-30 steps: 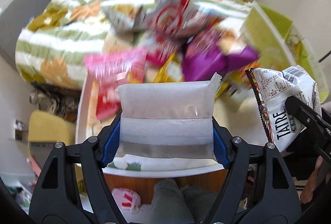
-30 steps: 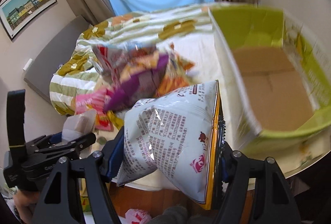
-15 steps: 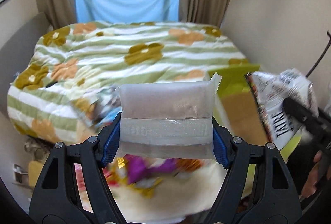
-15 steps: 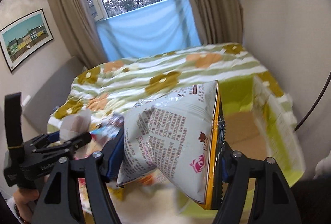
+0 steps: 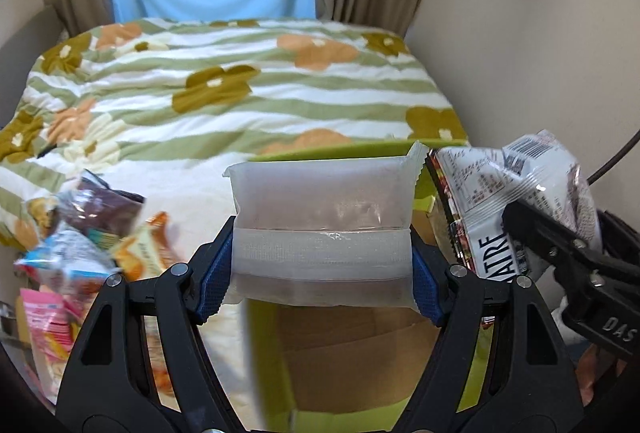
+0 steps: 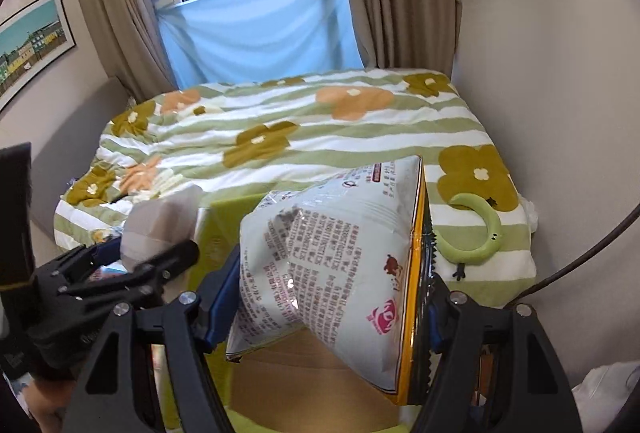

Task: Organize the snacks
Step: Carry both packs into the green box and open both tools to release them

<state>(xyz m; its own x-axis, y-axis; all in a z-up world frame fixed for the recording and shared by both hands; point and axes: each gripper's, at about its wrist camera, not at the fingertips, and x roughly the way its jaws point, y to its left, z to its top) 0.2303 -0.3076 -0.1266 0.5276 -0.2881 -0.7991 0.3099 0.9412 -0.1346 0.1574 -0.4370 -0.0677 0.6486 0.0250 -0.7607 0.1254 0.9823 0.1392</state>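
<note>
My left gripper point(image 5: 322, 273) is shut on a frosted white snack packet point(image 5: 322, 217) and holds it above the open green cardboard box point(image 5: 360, 361). My right gripper point(image 6: 326, 297) is shut on a white chip bag with an orange edge point(image 6: 336, 265), also above the box point(image 6: 288, 393). The chip bag point(image 5: 500, 201) and the right gripper point(image 5: 560, 253) show at the right of the left wrist view. The left gripper point(image 6: 120, 273) with its packet point(image 6: 160, 221) shows at the left of the right wrist view. A pile of loose snack bags point(image 5: 80, 253) lies left of the box.
A bed with a green-striped flowered quilt point(image 5: 240, 89) fills the background. A green crescent-shaped object point(image 6: 476, 233) lies on the quilt at the right. A wall point(image 5: 540, 53) stands close on the right, curtains point(image 6: 120, 13) and a window behind.
Both grippers have lifted and swung right with their packets, from over the snack pile to above the green box. The pile has slid to the left edge of the left wrist view.
</note>
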